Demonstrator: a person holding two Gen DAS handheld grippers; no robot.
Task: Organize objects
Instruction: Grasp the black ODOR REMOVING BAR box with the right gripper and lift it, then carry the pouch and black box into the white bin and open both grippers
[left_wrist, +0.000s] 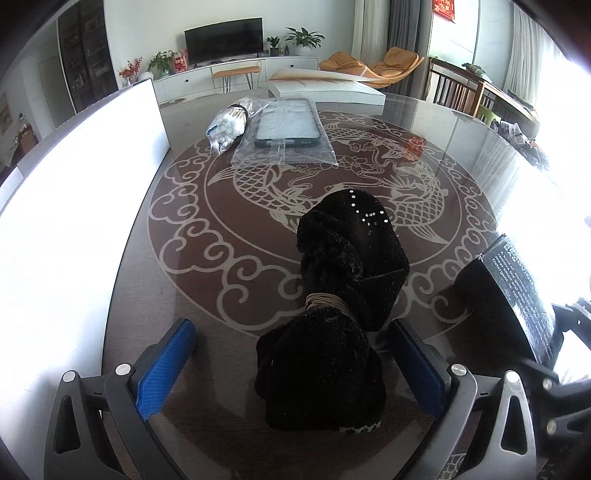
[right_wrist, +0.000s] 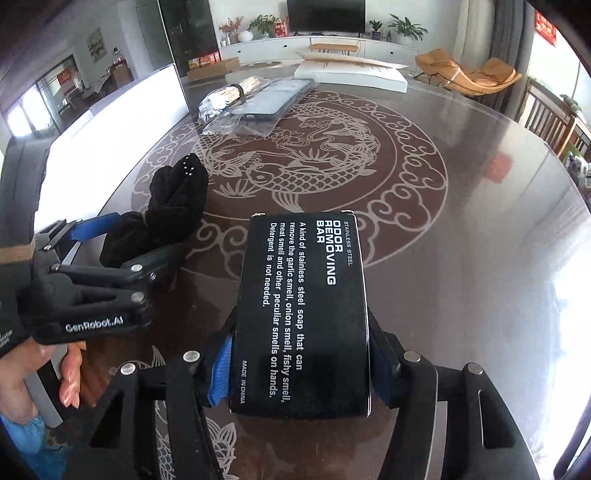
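Below, right claw (right_wrist: 299, 369) tilted down, clamping black box (right_wrist: 303, 314), left claw (left_wrist: 291, 362) straddling black cloth (left_wrist: 332, 314).

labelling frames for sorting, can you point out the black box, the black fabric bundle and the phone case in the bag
black box (right_wrist: 301, 317), right wrist view, middle of its printed top face
fabric bundle (left_wrist: 332, 325), left wrist view, beside its tied middle
phone case (left_wrist: 286, 123), left wrist view, centre under the clear bag

A home living room. At the top of the frame a flat television (left_wrist: 224, 38) stands on a long white cabinet (left_wrist: 236, 75) with potted plants (left_wrist: 304, 37) beside it; tan lounge chairs (left_wrist: 371, 66) sit at upper right, and the round worktop (left_wrist: 461, 155) bears a carp pattern.
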